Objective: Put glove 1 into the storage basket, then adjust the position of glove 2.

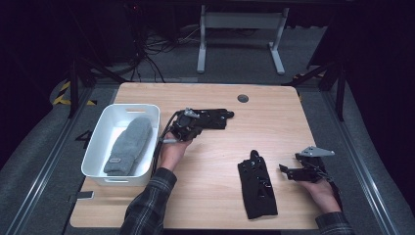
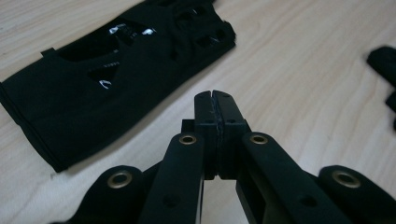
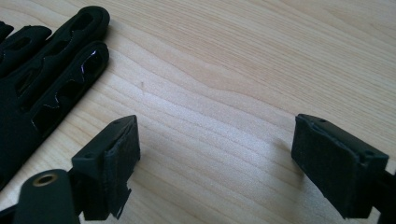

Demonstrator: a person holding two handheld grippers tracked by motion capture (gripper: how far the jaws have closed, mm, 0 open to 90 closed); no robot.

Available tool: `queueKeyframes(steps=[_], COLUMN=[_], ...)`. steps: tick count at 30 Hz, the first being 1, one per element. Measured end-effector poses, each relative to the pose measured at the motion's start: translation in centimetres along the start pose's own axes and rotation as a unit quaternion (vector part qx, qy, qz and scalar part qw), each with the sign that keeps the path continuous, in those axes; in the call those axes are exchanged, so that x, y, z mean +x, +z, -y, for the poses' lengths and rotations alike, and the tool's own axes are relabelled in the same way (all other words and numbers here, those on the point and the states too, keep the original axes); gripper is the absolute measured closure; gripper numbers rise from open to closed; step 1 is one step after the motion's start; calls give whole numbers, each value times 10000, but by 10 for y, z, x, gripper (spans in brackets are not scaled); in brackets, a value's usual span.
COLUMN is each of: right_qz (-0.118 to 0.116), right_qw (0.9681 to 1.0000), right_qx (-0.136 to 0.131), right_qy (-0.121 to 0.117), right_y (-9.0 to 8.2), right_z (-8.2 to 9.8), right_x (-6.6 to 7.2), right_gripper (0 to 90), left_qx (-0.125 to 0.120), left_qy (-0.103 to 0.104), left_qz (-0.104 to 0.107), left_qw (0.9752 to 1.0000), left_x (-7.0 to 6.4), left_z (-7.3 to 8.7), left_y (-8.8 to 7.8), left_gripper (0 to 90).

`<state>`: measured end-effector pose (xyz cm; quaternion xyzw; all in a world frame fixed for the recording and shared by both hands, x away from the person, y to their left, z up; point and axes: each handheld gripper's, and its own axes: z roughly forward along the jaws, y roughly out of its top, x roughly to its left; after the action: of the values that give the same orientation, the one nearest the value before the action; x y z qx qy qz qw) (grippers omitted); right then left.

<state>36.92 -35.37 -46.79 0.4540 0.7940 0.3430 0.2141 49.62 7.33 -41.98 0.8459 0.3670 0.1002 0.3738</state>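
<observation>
A light wooden surface [image 1: 210,98] with rounded corners is seen from above, its grain running across. A round dark grommet [image 1: 242,98] is set near its far edge. A white bin [image 1: 98,152] is stood at the left side, close to the left edge, and a grey mitten [image 1: 128,146] is laid inside it. A black glove [image 1: 257,185] is spread flat on the right half, near the front edge, fingers pointed away from the person. A small dark tag [image 1: 85,196] is placed at the front left corner, just beside the bin.
</observation>
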Motion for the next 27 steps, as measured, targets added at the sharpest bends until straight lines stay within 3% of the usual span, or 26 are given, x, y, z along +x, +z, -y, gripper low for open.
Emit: queueKeyframes(steps=[5, 9, 12, 14, 17, 21, 27], right_qz=[-5, -2, -2, -3, -2, -3, 2], right_qw=[10000, 10000, 10000, 10000, 10000, 10000, 10000], right_qx=[2, 11, 11, 11, 11, 11, 14], right_qy=[-2, -1, -2, -1, -2, 0, 6], right_y=[0, 0, 0, 0, 0, 0, 0], right_z=[0, 0, 0, 0, 0, 0, 0], right_x=[0, 0, 0, 0, 0, 0, 1], right_gripper=[156, 153, 153, 153, 153, 153, 152], left_qx=[34, 74, 148, 216, 513, 400, 378], left_qy=[14, -91, -43, -38, 56, -120, -101], left_qz=[-207, -216, -256, -211, -191, 29, 162], left_qw=[9998, 9997, 9996, 9995, 9985, 9991, 9991], left_x=[14, 26, 29, 30, 29, 30, 23], left_z=[-12, -16, -17, -17, -14, -9, -1], left_y=[14, 28, 40, 46, 56, 56, 49], left_gripper=[897, 897, 897, 897, 898, 899, 900])
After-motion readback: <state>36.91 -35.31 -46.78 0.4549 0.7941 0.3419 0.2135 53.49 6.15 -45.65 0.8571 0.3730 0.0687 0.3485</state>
